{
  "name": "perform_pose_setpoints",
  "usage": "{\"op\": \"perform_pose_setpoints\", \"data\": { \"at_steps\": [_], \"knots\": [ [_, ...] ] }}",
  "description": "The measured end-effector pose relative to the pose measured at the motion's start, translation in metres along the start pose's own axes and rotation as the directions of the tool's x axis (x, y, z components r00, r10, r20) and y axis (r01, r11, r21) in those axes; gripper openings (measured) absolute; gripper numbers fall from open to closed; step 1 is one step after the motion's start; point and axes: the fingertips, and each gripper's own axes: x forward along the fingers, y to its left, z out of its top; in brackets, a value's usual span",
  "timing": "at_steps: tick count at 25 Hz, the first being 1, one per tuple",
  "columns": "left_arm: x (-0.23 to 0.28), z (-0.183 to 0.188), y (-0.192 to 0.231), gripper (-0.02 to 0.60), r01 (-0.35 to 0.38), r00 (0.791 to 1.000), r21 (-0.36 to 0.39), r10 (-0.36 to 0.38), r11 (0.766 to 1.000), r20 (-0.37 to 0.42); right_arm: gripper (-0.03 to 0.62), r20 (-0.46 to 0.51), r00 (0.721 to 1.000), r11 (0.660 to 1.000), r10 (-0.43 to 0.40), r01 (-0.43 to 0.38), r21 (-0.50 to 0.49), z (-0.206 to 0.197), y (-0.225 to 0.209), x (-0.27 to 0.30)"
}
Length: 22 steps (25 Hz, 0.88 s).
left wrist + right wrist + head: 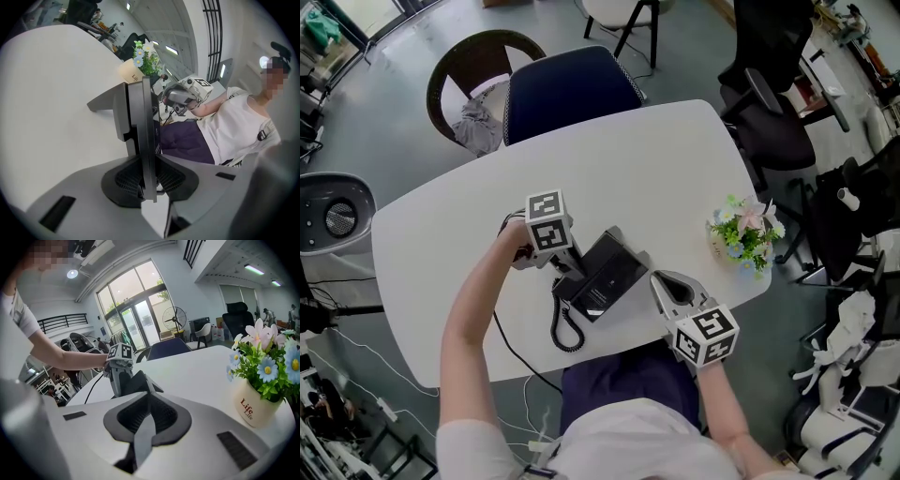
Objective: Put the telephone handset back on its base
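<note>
A black desk telephone [609, 274] sits mid-table, its base tilted up on a grey stand. The handset [575, 281] lies along the base's left side; whether it is fully seated there I cannot tell. My left gripper [572, 267] reaches in from the left and is shut on the handset [140, 117], which shows as a dark slab pinched between the pads of that gripper [149, 157]. A coiled cord [565, 330] hangs toward the table's near edge. My right gripper [658, 278] rests just right of the phone, shut and empty. From this gripper [147, 401] the phone [136, 383] is straight ahead.
A small pot of artificial flowers [741, 234] stands near the right edge of the white table [656, 159]. A blue chair [567, 89] is pushed in at the far side. A thin black cable [511, 347] runs off the near edge. Office chairs stand beyond the table.
</note>
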Motion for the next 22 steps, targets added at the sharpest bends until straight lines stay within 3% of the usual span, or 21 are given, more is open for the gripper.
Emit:
{"op": "perform_pose_setpoints", "data": {
  "at_steps": [5, 14, 16, 22],
  "knots": [
    [-0.001, 0.002, 0.001, 0.102, -0.063, 0.994, 0.007, 0.062, 0.998, 0.088, 0.041, 0.001, 1.000, 1.000, -0.001, 0.001, -0.008, -0.002, 0.002, 0.000],
    [-0.002, 0.007, -0.007, 0.239, -0.127, 0.958, -0.020, 0.128, 0.992, 0.258, 0.040, 0.004, 1.000, 1.000, 0.006, -0.005, -0.027, -0.001, 0.005, -0.001],
    [-0.002, 0.009, -0.005, 0.244, -0.167, 0.940, -0.045, 0.172, 0.985, 0.293, 0.041, 0.006, 1.000, 0.999, 0.008, -0.008, -0.032, 0.000, 0.006, -0.002],
    [-0.016, 0.015, 0.000, 0.247, -0.332, 0.852, -0.129, 0.356, 0.934, 0.384, 0.041, 0.012, 1.000, 0.999, 0.012, -0.011, -0.041, 0.001, 0.009, -0.003]
  ]
}}
